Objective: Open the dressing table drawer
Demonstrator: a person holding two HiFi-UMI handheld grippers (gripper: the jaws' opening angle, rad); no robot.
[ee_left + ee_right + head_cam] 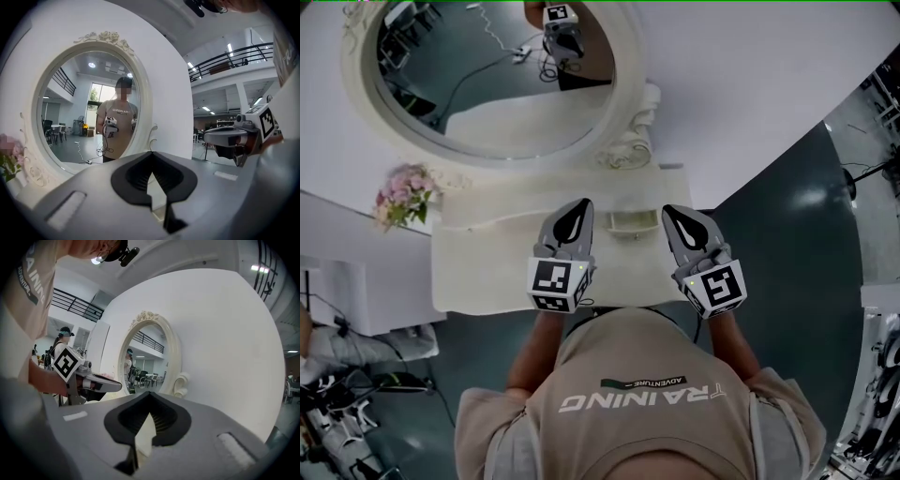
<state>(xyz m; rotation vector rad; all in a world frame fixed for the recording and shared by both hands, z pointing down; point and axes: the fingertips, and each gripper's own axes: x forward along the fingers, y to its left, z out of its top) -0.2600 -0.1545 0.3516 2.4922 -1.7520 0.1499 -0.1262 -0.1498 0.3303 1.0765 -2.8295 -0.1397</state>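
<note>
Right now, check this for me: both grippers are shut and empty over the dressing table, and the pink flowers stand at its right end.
One point is wrong. The pink flowers stand at the left end of the dressing table, not the right, as the head view shows. The rest holds: the left gripper and the right gripper are both shut and empty over it.

Head view looks steeply down; both gripper views share the mirror (70, 117).
</note>
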